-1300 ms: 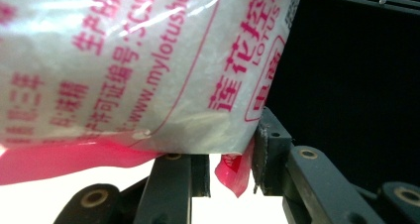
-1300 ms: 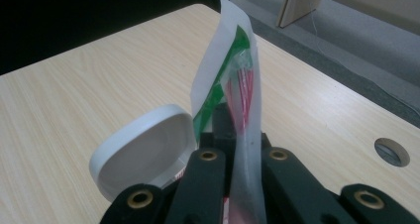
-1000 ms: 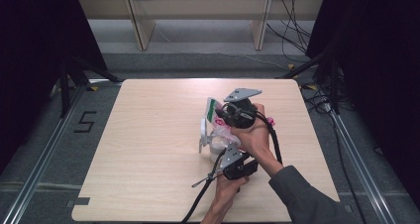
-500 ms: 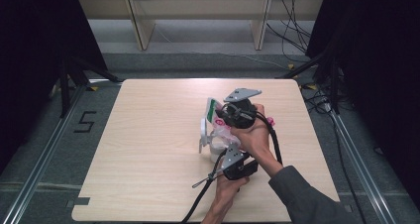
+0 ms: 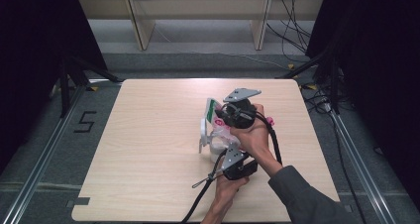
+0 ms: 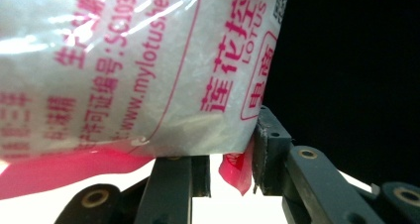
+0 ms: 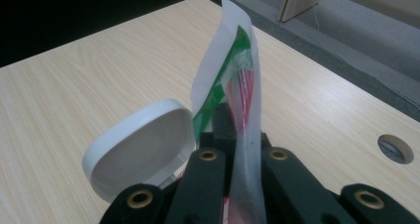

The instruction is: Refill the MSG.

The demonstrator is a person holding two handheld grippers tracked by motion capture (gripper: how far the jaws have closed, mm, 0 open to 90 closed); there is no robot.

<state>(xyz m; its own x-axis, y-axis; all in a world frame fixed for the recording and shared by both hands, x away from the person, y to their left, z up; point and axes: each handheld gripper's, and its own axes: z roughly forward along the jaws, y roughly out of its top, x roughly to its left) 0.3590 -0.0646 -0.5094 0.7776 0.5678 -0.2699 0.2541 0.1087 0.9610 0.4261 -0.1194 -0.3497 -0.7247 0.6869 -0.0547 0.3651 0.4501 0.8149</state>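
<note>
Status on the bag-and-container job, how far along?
Done: the white flip lid stands open. In hand: the right gripper is shut on the bag's top edge, and the left gripper pinches the seasoning bag at its pink bottom corner. Left: pouring; no contents visibly leaving the bag.

A light wooden table (image 5: 148, 149) is sitting on grey carpet, a black "5" (image 5: 85, 121) marking the floor at its left. Black cables (image 5: 292, 40) are trailing beside wooden shelf legs (image 5: 138, 23) behind.

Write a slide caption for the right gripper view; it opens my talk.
Right gripper pinching a bag beside an open lid.
</note>
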